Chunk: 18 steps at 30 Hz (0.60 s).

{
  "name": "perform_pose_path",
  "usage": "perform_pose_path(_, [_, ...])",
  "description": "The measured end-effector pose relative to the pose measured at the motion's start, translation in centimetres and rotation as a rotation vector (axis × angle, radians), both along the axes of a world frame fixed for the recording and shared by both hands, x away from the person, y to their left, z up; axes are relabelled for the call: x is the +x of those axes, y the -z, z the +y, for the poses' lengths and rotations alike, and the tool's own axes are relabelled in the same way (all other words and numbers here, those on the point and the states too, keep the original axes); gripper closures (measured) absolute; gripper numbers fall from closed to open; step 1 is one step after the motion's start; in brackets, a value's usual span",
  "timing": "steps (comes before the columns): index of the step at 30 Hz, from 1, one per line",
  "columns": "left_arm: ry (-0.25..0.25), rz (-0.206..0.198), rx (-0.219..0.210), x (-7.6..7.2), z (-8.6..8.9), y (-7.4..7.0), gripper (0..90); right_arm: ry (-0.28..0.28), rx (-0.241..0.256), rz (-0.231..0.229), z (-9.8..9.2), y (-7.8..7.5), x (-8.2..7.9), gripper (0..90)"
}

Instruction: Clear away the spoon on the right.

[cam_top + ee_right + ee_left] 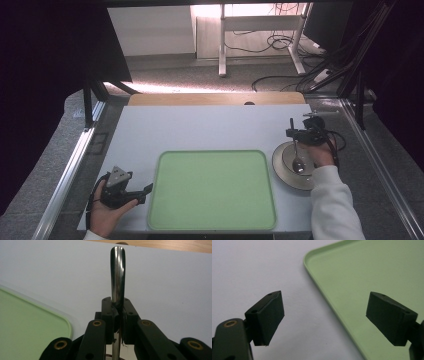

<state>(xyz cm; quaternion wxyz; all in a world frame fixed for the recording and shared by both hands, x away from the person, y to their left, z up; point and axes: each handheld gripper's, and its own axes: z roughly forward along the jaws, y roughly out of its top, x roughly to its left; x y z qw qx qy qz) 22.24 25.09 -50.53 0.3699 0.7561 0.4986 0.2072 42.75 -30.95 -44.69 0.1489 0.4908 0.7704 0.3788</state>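
Now right claw [117, 315] clamps spoon [117, 272] over bowl [286, 165]; left claw [324, 317] spread.

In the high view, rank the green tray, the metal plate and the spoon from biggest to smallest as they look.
1. Green tray, by far the largest.
2. Metal plate, a round dish right of the tray.
3. Spoon, smallest, bowl resting in the plate, handle clamped in the right gripper.
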Motion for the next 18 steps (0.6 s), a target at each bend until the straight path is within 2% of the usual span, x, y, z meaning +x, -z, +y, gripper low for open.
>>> perform_pose_path(4, [-0.008,-0.004,-0.005,0.2,0.1,-0.1,14.4,-0.021,0.008,-0.008,-0.1,-0.2,-0.2,84.4])
perform_pose_path(9, [0.009,-0.003,0.006,0.3,-0.3,-0.1,14.4,-0.033,0.009,-0.017,-0.2,-0.6,-0.7,85.5])
perform_pose_path(10, [0.010,-0.006,0.005,0.2,-0.3,-0.1,14.4,-0.033,0.017,-0.033,-0.4,-1.0,-0.8,88.9])
perform_pose_path(11, [0.010,-0.006,0.005,0.2,-0.3,-0.1,14.4,-0.033,0.017,-0.033,-0.4,-1.0,-0.8,88.9])
perform_pose_path(12, [0.006,-0.009,0.003,0.1,-0.1,-0.2,14.4,-0.044,0.032,-0.063,-0.7,-1.5,-1.1,89.2])
perform_pose_path(18, [-0.006,-0.010,-0.002,0.0,0.2,-0.2,14.4,-0.043,0.080,-0.111,-1.6,-2.9,-1.7,89.3])
